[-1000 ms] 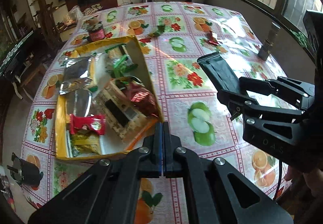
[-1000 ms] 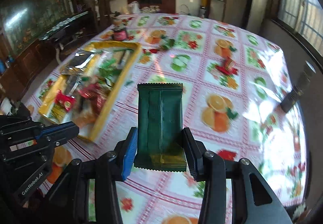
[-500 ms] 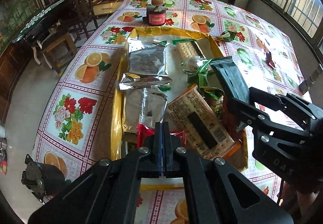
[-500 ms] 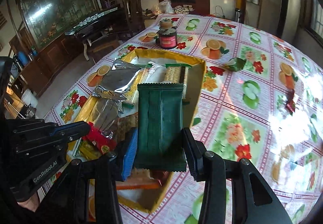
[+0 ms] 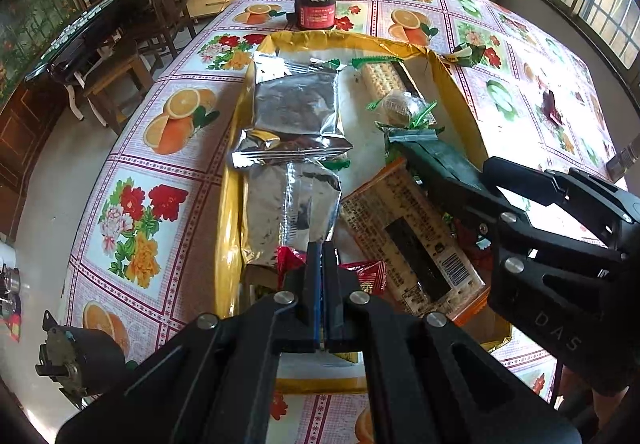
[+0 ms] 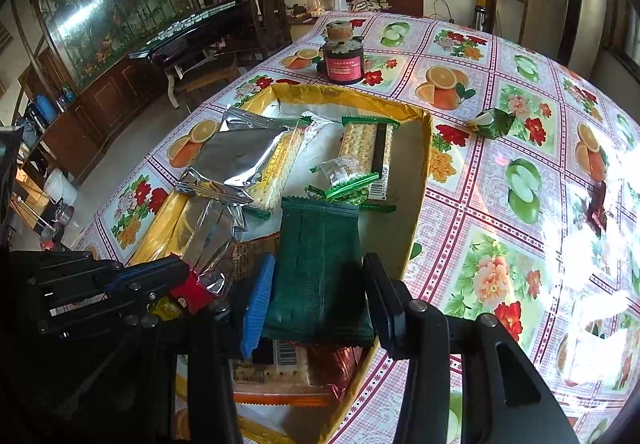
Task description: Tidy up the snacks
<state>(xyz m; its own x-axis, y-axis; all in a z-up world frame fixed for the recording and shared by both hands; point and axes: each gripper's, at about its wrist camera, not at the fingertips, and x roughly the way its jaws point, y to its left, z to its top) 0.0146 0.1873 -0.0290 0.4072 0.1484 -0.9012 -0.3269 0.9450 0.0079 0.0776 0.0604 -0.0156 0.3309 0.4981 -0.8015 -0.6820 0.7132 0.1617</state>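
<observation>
The right claw [image 6: 316, 300] had just been easing apart, the green pack [image 6: 318, 264] lying between its fingers over the yellow box [image 6: 420, 180], the blue pad still along the pack's left edge while the right finger stood clear. The call here, I'd say: spread fully and lift straight back, so the pack drops flat onto the pile and not over the near wall. That claw tilted steeply down over the box's near end, above the orange cracker pack [image 5: 416, 244]. The left claw [image 5: 320, 268] was pressed together on nothing, pointing down over the box's left side by the silver pouches [image 5: 294, 116]. One green sweet [image 6: 492, 122] lay loose on the desk [image 6: 500, 236], well apart.
</observation>
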